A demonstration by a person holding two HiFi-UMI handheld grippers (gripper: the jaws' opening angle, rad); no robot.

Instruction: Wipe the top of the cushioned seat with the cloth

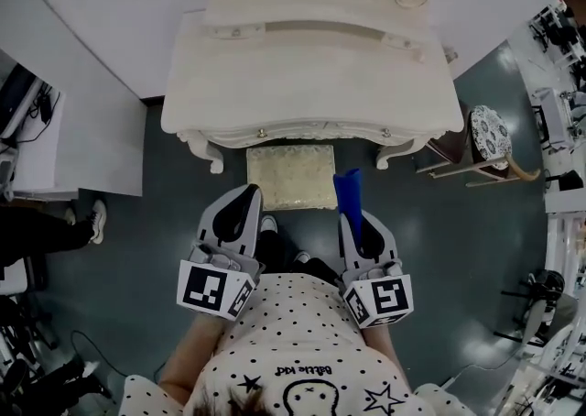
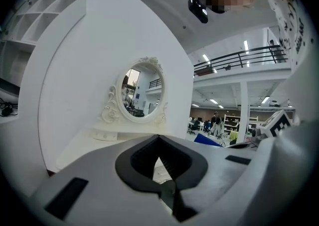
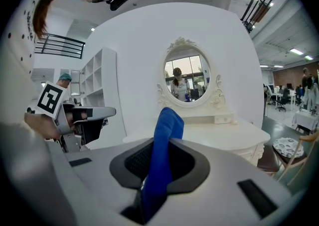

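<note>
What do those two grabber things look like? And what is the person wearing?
The left gripper and the right gripper look alike. Each has light grey plastic fingers with rounded backs, lined inside with black ribbed pads. Each carries a white cube printed with black square markers. No cables show. The person's shirt is white with black dots and stars.

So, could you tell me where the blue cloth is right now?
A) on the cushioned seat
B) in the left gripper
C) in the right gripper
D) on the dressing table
C: the right gripper is shut on the blue cloth, which sticks up from its jaws.
</note>
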